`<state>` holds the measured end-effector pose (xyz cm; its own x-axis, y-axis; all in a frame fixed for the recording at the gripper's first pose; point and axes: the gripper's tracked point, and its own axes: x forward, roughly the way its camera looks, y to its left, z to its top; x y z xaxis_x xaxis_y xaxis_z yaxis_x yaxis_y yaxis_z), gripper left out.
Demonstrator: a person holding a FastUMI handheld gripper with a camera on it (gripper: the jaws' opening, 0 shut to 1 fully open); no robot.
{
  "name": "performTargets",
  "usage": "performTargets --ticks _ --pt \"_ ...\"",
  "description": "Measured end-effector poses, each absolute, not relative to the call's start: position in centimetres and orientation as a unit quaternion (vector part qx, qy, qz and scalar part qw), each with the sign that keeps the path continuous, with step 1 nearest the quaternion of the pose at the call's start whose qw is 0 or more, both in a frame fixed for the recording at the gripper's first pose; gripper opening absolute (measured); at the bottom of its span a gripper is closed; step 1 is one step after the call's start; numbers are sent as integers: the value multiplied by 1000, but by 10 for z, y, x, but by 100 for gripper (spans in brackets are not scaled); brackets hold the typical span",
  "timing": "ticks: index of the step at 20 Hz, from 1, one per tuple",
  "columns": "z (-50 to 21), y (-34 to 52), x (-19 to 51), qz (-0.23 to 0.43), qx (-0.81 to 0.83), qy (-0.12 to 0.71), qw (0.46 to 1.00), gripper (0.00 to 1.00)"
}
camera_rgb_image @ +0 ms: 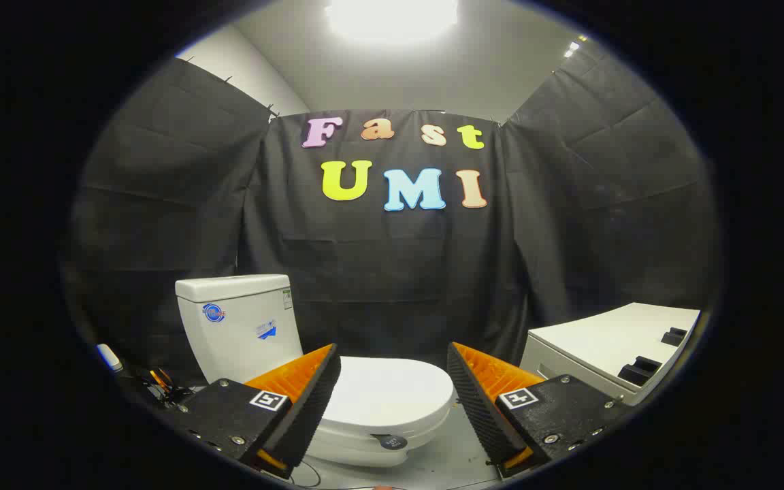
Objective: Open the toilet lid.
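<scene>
Gripper (393, 371) hung wide open and empty, its fingers framing the toilet lid (385, 391) just ahead, which lay flat and closed before the cistern (239, 323); lifting not yet begun.

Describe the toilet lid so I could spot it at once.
Find the white toilet tank against the black booth wall. The toilet lid lies flat and closed before it, beyond the open gripper. It is smooth and oval, unlike the boxy tank.

White toilet lid (392, 393) lies closed, flat.
</scene>
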<state>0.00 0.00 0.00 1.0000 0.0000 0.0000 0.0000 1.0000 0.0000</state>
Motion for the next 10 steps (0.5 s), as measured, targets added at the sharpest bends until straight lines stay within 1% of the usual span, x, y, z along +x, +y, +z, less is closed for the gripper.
performTargets --ticks 10 --pt "5 -5 -1 -6 12 -10 1000 97"
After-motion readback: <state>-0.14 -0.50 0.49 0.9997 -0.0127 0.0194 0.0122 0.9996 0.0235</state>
